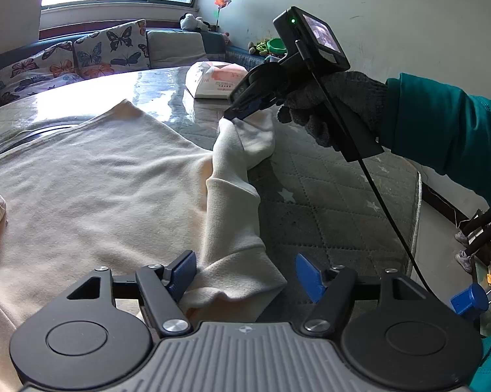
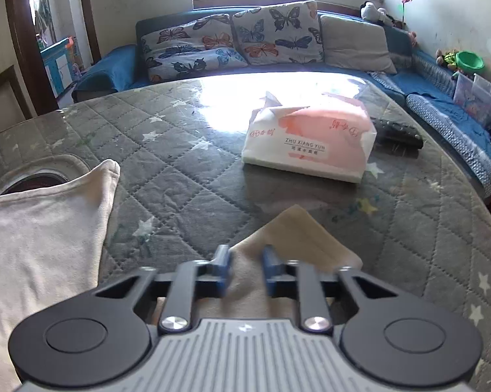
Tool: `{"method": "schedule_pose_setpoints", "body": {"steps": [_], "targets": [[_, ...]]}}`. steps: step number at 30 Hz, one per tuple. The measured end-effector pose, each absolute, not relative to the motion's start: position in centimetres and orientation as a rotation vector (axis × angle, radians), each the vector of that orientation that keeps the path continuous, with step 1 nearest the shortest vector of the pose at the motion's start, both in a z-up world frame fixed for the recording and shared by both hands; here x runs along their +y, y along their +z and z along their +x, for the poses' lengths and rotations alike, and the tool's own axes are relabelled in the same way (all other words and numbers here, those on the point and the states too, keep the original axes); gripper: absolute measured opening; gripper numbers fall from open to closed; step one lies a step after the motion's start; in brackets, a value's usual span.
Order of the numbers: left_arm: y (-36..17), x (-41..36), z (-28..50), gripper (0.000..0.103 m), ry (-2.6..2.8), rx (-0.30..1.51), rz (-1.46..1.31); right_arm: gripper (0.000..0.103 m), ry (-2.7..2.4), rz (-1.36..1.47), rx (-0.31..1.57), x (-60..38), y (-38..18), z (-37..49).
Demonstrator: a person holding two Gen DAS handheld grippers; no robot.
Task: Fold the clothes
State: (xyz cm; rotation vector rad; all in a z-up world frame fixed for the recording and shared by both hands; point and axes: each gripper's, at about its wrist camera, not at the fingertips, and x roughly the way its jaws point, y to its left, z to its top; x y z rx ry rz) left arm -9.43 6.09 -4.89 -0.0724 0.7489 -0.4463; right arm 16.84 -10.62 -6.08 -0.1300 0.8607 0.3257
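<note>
A cream long-sleeved garment (image 1: 98,179) lies spread flat on the quilted table (image 1: 327,202). Its right sleeve (image 1: 232,202) runs from between my left gripper's fingers up toward the far side. My left gripper (image 1: 242,274) is open, with the sleeve's lower part lying loose between the blue pads. My right gripper (image 1: 230,116), held by a gloved hand, is shut on the sleeve's cuff end and holds it a little above the table. In the right wrist view the cuff (image 2: 297,235) sticks out past my right gripper (image 2: 248,261), and the garment's body (image 2: 39,228) lies to the left.
A pink and white tissue pack (image 2: 307,137) sits on the table beyond the sleeve, with a dark remote control (image 2: 397,132) behind it. A blue sofa with butterfly cushions (image 2: 271,32) wraps the table's far side. The table's rounded edge (image 1: 417,202) falls off at the right.
</note>
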Motion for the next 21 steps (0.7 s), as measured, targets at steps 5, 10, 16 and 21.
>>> {"method": "schedule_pose_setpoints", "body": {"steps": [5, 10, 16, 21], "targets": [[-5.0, 6.0, -9.4, 0.071, -0.441, 0.750, -0.071, 0.003, 0.315, -0.130, 0.820, -11.2, -5.4, 16.4], [-5.0, 5.8, -9.3, 0.071, -0.435, 0.749, -0.071, 0.002, 0.317, -0.141, 0.780, -11.5, -4.3, 16.0], [-5.0, 5.8, -9.4, 0.071, -0.430, 0.748, -0.071, 0.002, 0.313, -0.141, 0.743, -11.9, -3.1, 15.7], [-5.0, 5.8, -9.5, 0.071, -0.428, 0.746, -0.071, 0.002, 0.309, -0.143, 0.730, -11.9, -2.6, 15.4]]}}
